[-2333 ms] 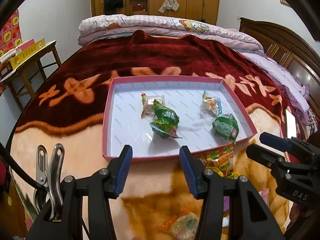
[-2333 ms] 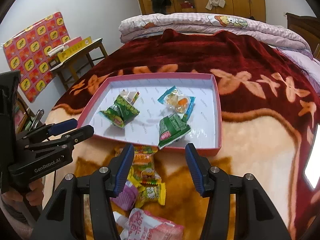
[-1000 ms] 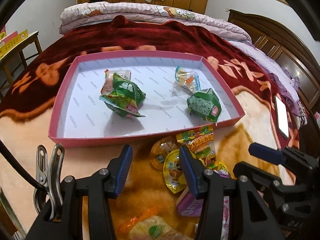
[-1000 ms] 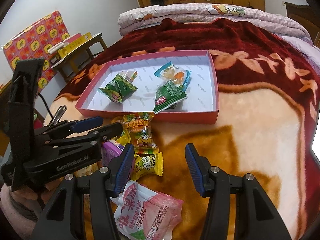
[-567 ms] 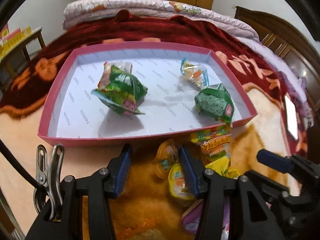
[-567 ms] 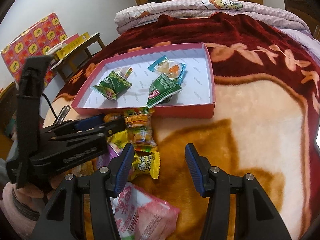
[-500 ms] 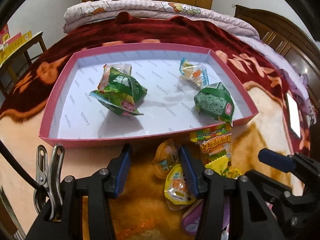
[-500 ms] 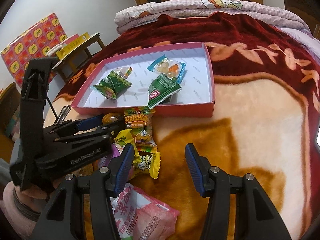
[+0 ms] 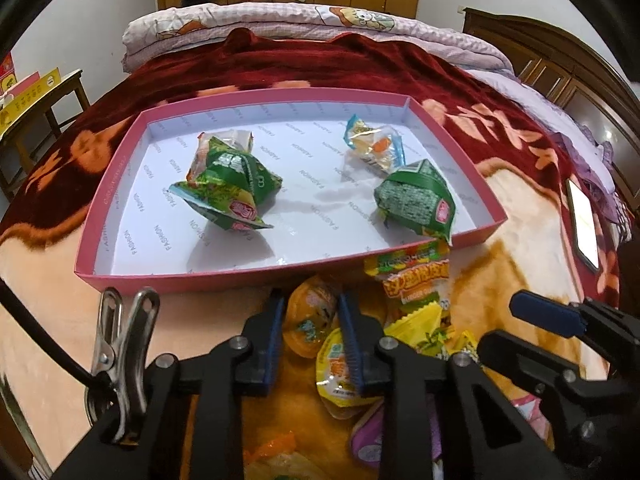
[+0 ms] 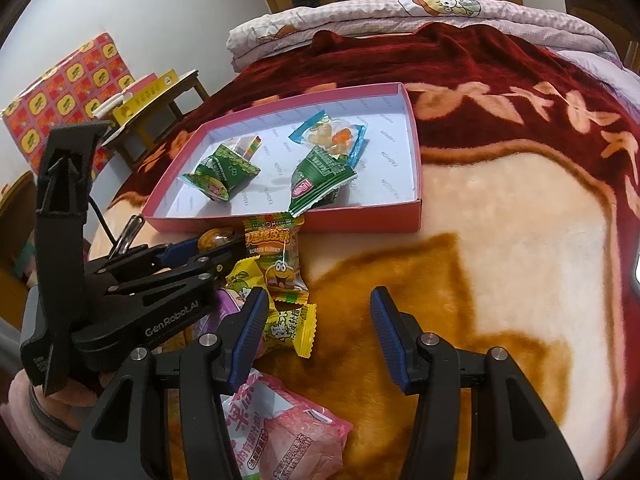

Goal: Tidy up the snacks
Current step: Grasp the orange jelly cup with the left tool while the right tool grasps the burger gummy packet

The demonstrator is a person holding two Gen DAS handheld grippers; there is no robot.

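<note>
A pink box (image 9: 192, 276) with a white floor lies on the bed and holds two green snack packs (image 9: 236, 184) (image 9: 416, 200) and a clear candy bag (image 9: 376, 146). Loose snacks lie in front of it. My left gripper (image 9: 310, 316) has its jaws closed around an orange jelly cup (image 9: 312, 316); it also shows in the right wrist view (image 10: 208, 250). A second jelly cup (image 9: 340, 376) lies beside it. My right gripper (image 10: 316, 320) is open and empty above the blanket, next to a yellow candy pack (image 10: 288, 328) and a burger gummy pack (image 10: 276, 256).
A pink snack bag (image 10: 288, 432) lies near the front edge. A phone (image 9: 582, 220) lies on the blanket at the right. A small wooden table (image 10: 160, 92) with boxes stands left of the bed. Folded quilts (image 9: 304, 24) lie at the far end.
My left gripper moved down toward the loose snacks and its jaws closed around the orange jelly cup. The right gripper stayed open and shifted slightly.
</note>
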